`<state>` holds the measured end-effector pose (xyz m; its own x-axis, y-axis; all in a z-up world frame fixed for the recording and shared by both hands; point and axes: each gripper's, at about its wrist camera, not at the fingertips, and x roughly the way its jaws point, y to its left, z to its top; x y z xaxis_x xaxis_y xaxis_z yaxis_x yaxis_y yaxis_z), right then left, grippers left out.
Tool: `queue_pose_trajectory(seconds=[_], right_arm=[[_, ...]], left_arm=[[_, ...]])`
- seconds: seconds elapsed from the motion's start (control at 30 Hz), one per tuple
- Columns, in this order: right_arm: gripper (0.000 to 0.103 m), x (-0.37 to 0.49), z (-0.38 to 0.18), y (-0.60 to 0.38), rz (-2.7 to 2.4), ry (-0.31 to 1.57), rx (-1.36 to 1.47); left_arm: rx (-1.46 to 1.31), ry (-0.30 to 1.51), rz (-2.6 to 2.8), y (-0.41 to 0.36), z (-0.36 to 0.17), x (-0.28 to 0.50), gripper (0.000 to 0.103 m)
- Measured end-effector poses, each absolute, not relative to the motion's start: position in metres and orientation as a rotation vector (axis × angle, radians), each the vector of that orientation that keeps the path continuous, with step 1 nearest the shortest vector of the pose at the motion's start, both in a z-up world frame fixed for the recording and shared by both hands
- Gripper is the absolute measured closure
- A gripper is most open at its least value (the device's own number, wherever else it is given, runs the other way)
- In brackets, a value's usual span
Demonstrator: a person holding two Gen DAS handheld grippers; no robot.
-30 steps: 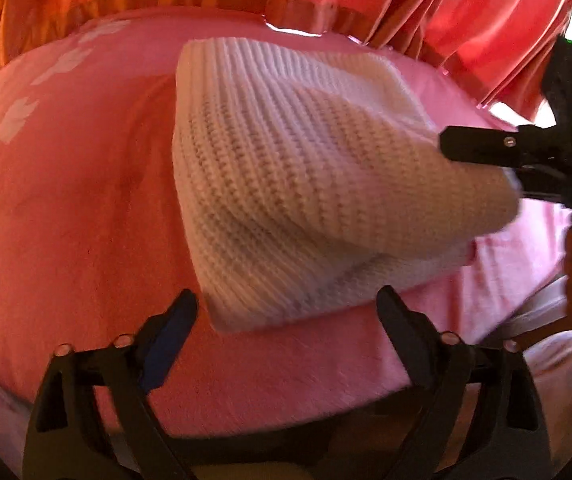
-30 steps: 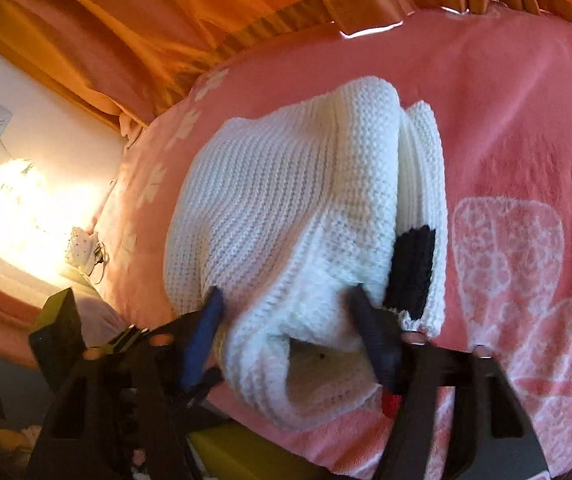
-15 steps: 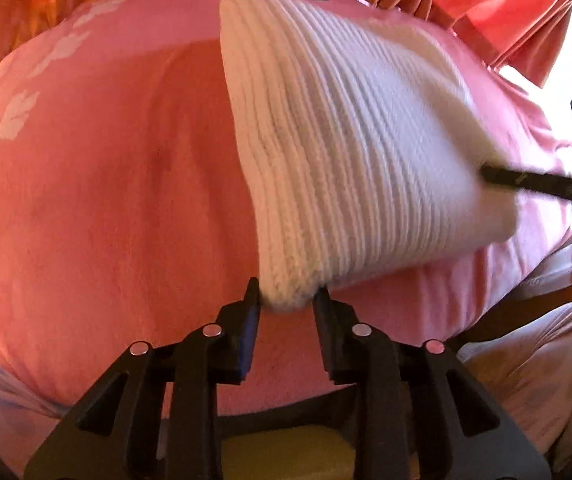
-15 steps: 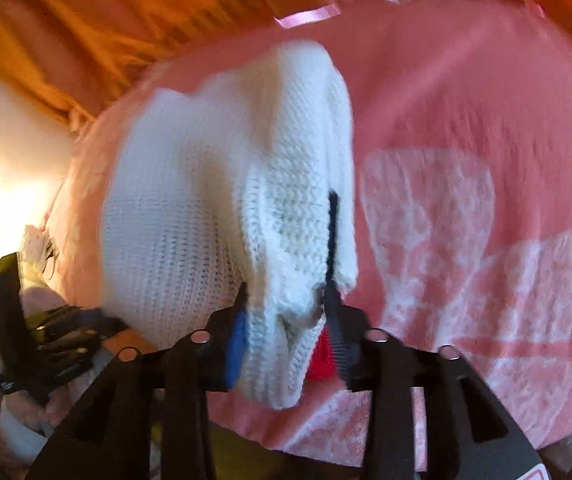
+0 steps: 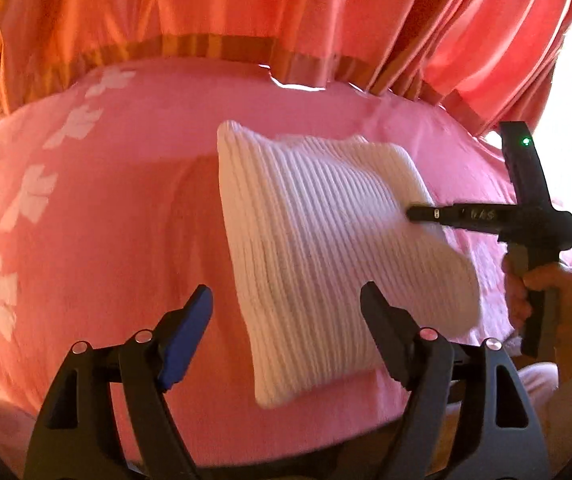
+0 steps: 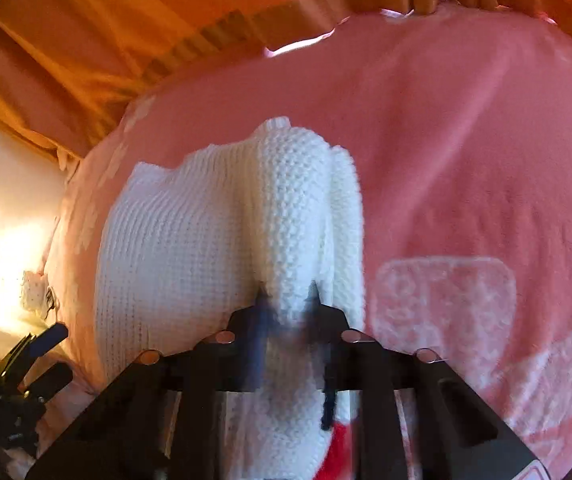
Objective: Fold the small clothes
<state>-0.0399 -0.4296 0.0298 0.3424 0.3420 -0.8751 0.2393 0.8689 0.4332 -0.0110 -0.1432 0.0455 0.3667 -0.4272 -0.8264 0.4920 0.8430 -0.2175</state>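
Orange-red curtains [image 5: 246, 20] hang behind a bed covered with a pink bedspread [image 5: 106, 240] printed with pale flower shapes, and strong light comes in from one side. On the bedspread lies the white knitted garment [image 5: 325, 248], already doubled into a thick, roughly square packet with several layers stacked along its right-hand edge.

The left hand-held gripper [image 5: 286, 320] hangs over the packet's near corner with its jaws spread and opening; the corner shows in the gap between them, but neither pad presses on it, so that side is let go. The right hand-held gripper [image 6: 287, 300] is closing on the bunched, layered edge of the knit, which fills the narrow gap between its pads and spills toward the camera. A hand [image 5: 545, 300] grips its handle at the right of the left wrist view.

Judging by the compact shape, the main folds appear done. What seems left is to lay the pinched edge flat, release it, and perhaps square the packet up. A dark strand and a red patch show beneath the right jaws; what they are cannot be told.
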Motion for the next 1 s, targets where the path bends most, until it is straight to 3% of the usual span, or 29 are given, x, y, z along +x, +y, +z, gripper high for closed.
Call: queue_pose_trajectory(seconds=[0.13,0.27,0.37,0.43,0.77,1.0], right_arm=[[0.090,-0.048,0.080,-0.437,0.060,1.068,0.483],[0.084,-0.044,0.016,-0.452,-0.036,1.291,0.457],[0.067,-0.051,0.027,-0.457,-0.023,1.233,0.523],[0.038,-0.063,0.042,-0.464,-0.001,1.148,0.593],[0.035,-0.066,-0.005,-0.436,0.066,1.297,0.714],[0.026,-0.066,-0.023,-0.436,0.073,1.328,0.791]], left_arm=[[0.091,1.023,-0.602,-0.157,0.043,-0.003,0.029],[0.142,1.037,-0.600,-0.176,0.025,0.011,0.029],[0.149,1.088,-0.610,-0.186,0.007,0.021,0.029],[0.156,1.107,-0.621,-0.189,0.001,0.023,0.028],[0.215,1.064,-0.641,-0.199,-0.008,0.022,0.015],[0.008,1.153,-0.686,-0.183,-0.028,0.048,0.009]])
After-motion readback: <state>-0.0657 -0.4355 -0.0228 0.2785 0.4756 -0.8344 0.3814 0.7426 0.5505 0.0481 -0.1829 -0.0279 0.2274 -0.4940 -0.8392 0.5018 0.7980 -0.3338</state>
